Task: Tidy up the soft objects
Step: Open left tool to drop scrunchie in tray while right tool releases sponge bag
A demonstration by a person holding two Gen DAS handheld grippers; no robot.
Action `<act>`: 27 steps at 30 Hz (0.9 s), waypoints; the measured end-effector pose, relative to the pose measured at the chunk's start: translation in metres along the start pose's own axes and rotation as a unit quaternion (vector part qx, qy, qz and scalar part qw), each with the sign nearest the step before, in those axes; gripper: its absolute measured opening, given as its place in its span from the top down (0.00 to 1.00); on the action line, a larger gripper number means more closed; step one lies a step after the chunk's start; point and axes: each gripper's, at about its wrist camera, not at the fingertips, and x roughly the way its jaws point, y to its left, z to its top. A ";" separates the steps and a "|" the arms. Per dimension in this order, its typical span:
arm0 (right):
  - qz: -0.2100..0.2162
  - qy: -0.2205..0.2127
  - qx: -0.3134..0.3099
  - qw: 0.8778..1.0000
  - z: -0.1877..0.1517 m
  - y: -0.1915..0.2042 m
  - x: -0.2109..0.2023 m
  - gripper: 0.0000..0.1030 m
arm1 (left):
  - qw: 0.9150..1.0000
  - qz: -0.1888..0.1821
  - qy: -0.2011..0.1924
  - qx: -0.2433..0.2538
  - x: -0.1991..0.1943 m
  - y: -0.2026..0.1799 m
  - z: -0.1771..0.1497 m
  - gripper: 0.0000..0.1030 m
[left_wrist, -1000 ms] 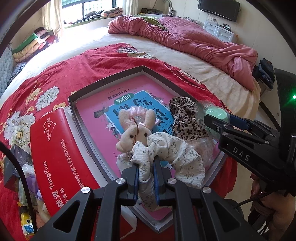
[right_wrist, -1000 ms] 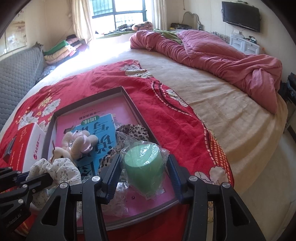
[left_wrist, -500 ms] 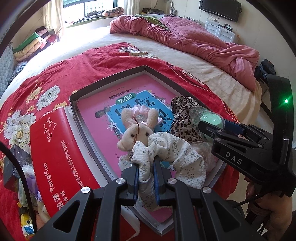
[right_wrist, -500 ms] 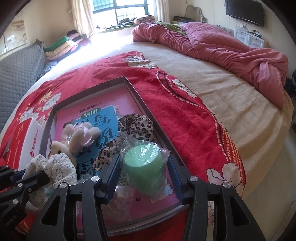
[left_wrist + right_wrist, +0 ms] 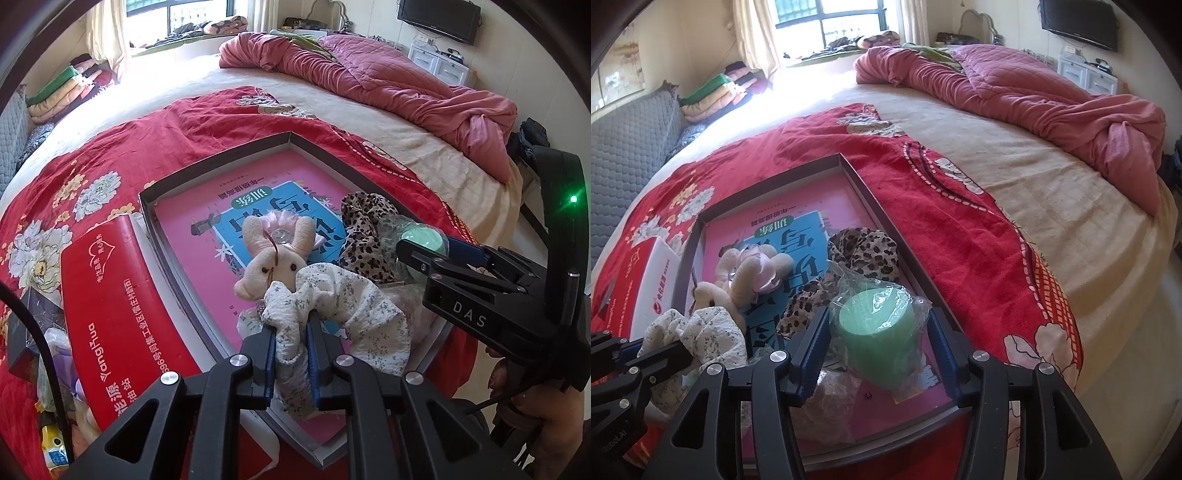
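My left gripper (image 5: 290, 341) is clamped on a fold of the white floral scrunchie (image 5: 343, 314), and the rest of it droops over the near end of the grey tray (image 5: 218, 158). My right gripper (image 5: 877, 343) has its fingers either side of the green roll in its plastic wrap (image 5: 877, 328), above the tray's near right corner. The pads (image 5: 814, 343) seem to press only the crinkly wrap, so I can't tell whether I really have the roll.

The risks, as I read them. That film is slippery: if I'm holding wrap and not roll, any lift or tilt could let the roll slide out and bounce off the tray onto the red bedspread (image 5: 960, 221). The plush bunny (image 5: 275, 254) lies on the tray right behind the scrunchie, touching it. If I drag the scrunchie forward, the hanging loop could snag an ear and shove the bunny around. The leopard-print scrunchie (image 5: 864, 251) sits just behind the roll, so it could catch too. My two grippers are also close together over that near end, and a careless swing would knock them.
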 end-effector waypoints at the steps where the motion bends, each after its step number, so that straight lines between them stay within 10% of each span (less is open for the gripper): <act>1: 0.000 -0.002 0.000 1.000 0.000 0.000 -0.001 0.43 | 1.000 0.002 0.000 0.001 0.000 0.000 0.000 0.86; 27: -0.009 -0.025 -0.006 1.000 0.005 0.006 -0.019 0.33 | 1.000 0.006 0.003 -0.009 -0.007 0.004 0.000 0.70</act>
